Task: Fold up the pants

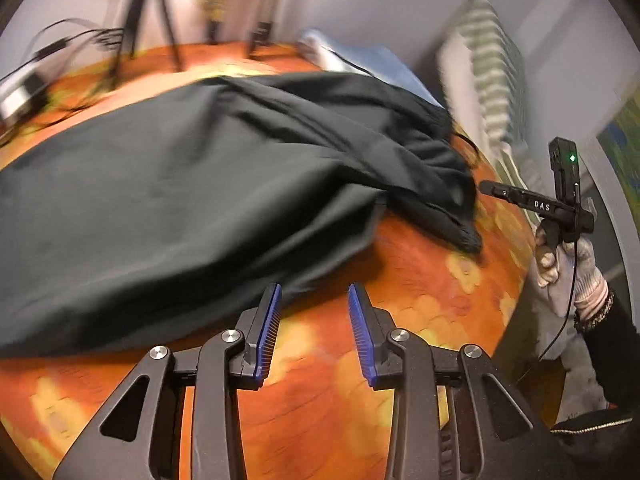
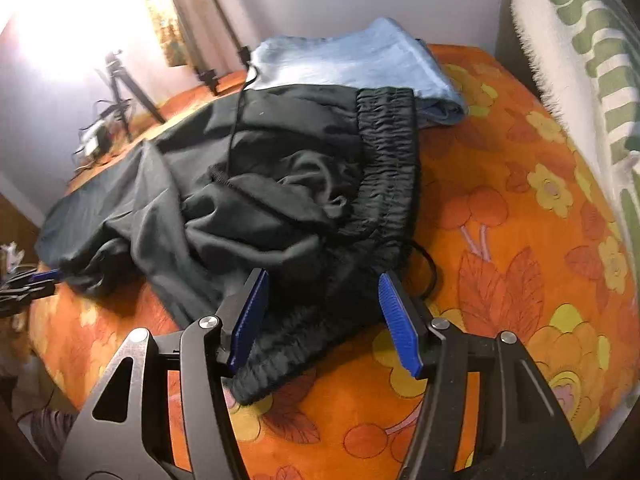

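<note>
pants dark, rumpled on orange bedspread, partly over blue garment. left gripper jaws spread, empty; right gripper jaws spread above waistband, not pinching. risk: bunched fabric means multi-layer grab, crooked fold.

The loose dark pants, nearly black with a greenish-charcoal cast, lie on a bright orange bedspread printed with yellow flowers, darker orange leaves and pale-stemmed mushrooms. A folded pale blue cloth lies behind them. A white fringed textile carries wavy green bands. Both tools have black frames with ribbed blue pads. A pale knitted glove covers one hand.
</note>
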Demonstrator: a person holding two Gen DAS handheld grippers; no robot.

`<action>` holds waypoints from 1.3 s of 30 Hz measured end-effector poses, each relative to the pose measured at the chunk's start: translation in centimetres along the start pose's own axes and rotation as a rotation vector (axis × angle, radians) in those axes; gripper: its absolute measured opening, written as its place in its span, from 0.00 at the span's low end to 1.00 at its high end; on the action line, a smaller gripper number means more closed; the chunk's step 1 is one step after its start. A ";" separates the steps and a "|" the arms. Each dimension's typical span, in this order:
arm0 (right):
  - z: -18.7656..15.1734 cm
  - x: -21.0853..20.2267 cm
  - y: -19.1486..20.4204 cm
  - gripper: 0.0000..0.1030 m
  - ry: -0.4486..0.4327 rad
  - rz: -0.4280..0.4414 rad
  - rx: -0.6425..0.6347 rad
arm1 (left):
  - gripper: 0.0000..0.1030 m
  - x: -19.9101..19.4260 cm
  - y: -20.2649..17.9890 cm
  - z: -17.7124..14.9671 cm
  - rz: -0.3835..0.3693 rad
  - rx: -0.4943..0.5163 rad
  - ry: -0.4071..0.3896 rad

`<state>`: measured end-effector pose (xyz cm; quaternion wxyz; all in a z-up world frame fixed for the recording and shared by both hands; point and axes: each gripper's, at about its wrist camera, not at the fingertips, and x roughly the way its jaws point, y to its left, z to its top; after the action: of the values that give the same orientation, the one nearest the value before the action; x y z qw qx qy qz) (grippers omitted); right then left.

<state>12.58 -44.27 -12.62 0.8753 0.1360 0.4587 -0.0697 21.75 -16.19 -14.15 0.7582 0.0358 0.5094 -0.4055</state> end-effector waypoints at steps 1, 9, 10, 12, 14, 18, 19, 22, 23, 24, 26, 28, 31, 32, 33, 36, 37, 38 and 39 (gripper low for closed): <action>-0.4 -0.2 0.2 0.58 -0.006 0.019 -0.023 | 0.32 0.5 -0.5 0.2 -0.005 0.007 0.006; -5.2 -1.7 4.6 0.58 0.016 0.151 -0.347 | 0.38 4.4 -3.0 2.2 0.024 0.021 0.021; -5.5 -1.5 5.3 0.58 0.026 0.149 -0.380 | 0.40 4.6 -3.0 2.4 0.032 0.017 0.018; -6.4 -0.5 7.0 0.58 0.042 0.109 -0.477 | 0.40 5.0 -3.1 2.8 0.040 0.001 0.015; -7.0 0.3 7.9 0.59 0.045 0.065 -0.556 | 0.40 5.4 -3.2 3.2 0.049 -0.006 0.014; -7.9 1.7 8.9 0.59 0.054 -0.016 -0.665 | 0.40 6.8 -3.1 4.2 0.080 -0.042 0.019; -8.0 1.8 9.0 0.58 0.050 -0.029 -0.683 | 0.37 7.0 -3.1 4.3 0.079 -0.048 0.015; -7.9 1.8 8.8 0.45 0.054 -0.035 -0.704 | 0.02 7.4 -3.6 4.5 0.086 -0.031 -0.001; -7.8 1.8 8.7 0.36 0.064 -0.041 -0.706 | 0.02 7.3 -3.7 4.5 0.095 -0.023 -0.010; -7.6 1.7 8.7 0.30 0.070 -0.040 -0.707 | 0.02 7.3 -4.0 4.4 0.097 -0.007 -0.015; -7.2 1.0 8.5 0.17 0.069 -0.021 -0.700 | 0.02 6.9 -4.4 4.1 0.096 0.012 -0.020; -6.4 -0.2 8.3 0.13 0.040 -0.036 -0.700 | 0.02 6.3 -4.8 3.6 0.084 0.037 -0.016; -3.8 -3.0 7.7 0.12 -0.025 -0.048 -0.678 | 0.01 5.4 -5.5 2.5 0.083 0.089 0.001; -2.8 -3.5 7.6 0.12 -0.042 -0.058 -0.672 | 0.01 5.4 -5.6 2.3 0.077 0.093 0.011; -1.6 -4.1 7.4 0.12 -0.066 -0.078 -0.668 | 0.01 5.3 -5.7 2.0 0.075 0.100 0.021; 1.9 -5.1 7.0 0.12 -0.122 -0.137 -0.657 | 0.01 5.1 -5.6 1.6 0.064 0.098 0.035; 3.0 -5.2 6.7 0.12 -0.135 -0.154 -0.651 | 0.01 5.0 -5.5 1.5 0.054 0.093 0.038; 4.6 -4.8 6.6 0.12 -0.152 -0.178 -0.638 | 0.01 4.9 -5.5 1.5 0.044 0.090 0.040; 5.9 -4.4 6.5 0.12 -0.158 -0.190 -0.627 | 0.01 4.8 -5.5 1.4 0.041 0.091 0.038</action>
<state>16.32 -39.91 -4.69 0.8970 -0.1890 0.3991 -0.0169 19.98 -23.30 -15.38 0.7541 0.0885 0.5039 -0.4118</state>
